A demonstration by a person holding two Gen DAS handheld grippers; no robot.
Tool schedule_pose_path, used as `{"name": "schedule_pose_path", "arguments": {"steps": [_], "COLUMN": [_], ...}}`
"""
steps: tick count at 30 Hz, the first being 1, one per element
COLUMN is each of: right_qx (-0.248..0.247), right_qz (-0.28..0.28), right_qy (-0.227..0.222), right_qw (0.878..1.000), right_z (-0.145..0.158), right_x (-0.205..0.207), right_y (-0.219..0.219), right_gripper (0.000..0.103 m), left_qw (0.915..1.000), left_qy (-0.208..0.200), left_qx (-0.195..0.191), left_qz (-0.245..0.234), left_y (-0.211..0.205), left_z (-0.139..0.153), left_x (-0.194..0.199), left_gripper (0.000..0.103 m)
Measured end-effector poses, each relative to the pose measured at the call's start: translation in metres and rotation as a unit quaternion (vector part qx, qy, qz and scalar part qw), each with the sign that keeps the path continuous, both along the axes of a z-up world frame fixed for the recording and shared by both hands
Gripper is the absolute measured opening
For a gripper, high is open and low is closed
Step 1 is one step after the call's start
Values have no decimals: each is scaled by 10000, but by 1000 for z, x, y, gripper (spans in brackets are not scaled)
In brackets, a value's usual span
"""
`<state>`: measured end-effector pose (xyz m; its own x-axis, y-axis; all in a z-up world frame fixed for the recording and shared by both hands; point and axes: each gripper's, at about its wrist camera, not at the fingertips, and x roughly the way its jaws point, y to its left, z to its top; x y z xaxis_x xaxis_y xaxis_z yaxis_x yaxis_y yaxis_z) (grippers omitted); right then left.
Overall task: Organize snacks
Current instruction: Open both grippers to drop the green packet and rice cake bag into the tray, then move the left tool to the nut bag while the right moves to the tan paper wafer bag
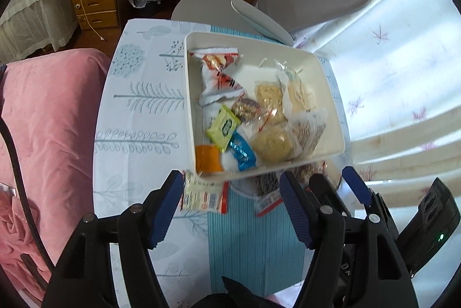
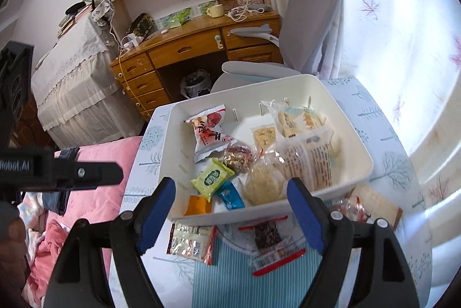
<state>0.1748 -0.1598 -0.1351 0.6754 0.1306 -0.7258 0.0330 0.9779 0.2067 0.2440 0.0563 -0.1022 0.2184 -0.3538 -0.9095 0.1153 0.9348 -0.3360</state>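
Left wrist view: the left claw (image 1: 233, 210) is seen standing wide with nothing between its pads. Just ahead of it, a white bin (image 1: 331, 77) rests on the surface (image 1: 138, 135) and is filled with wrapped snacks. A foil packet (image 1: 203, 195) lies flat just inside the claw's left pad. The packet is judged light, thin and crinkly; it should be taken at a sealed edge, since the film may slip.

Right wrist view: the right claw (image 2: 230, 214) is likewise held wide and empty. Directly between and just beyond its pads lies a clear red-edged packet (image 2: 269, 244), with the foil packet toward its left pad. A further wrapped snack (image 2: 354, 210) lies beyond the right pad. Contents are judged brittle; gentle pressure is advised.
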Motion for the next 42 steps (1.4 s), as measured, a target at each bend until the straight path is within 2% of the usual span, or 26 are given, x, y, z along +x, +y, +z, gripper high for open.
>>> {"name": "schedule_pose_path", "arguments": {"steps": [6,14,18,23,31,42], "right_qx": [157,567,633,535,395,-17], "right_qz": [-6,131,382,802,1147,1222], "right_qy": [220,643,859,982,1061,1082], "right_qw": [9996,9962,9935,9905,9869,9866], "right_z": [-11,-26,-30,-29,-30,-40], "right_x": [-17,-35,-41,-51,-60,-61], "right_y": [4,-7,-16,-36,-84,-149], "right_gripper": [81,81,81,81,81,81], "left_qw": [10000,9995,9985,9968,9945,9929], "left_qy": [-20,87,206,310,343,391], "left_qx": [59,273,389,454,398,282], "left_qz": [-72,146,328,580,909,1088], "left_y": [8,0,-11,-32,-79,-145], "left_z": [-2,-13,-20,-28,-37,-53], "left_x": [-23,-53,-68,-87,-112,-119], "left_gripper": [68,68,68,68,72,81]}}
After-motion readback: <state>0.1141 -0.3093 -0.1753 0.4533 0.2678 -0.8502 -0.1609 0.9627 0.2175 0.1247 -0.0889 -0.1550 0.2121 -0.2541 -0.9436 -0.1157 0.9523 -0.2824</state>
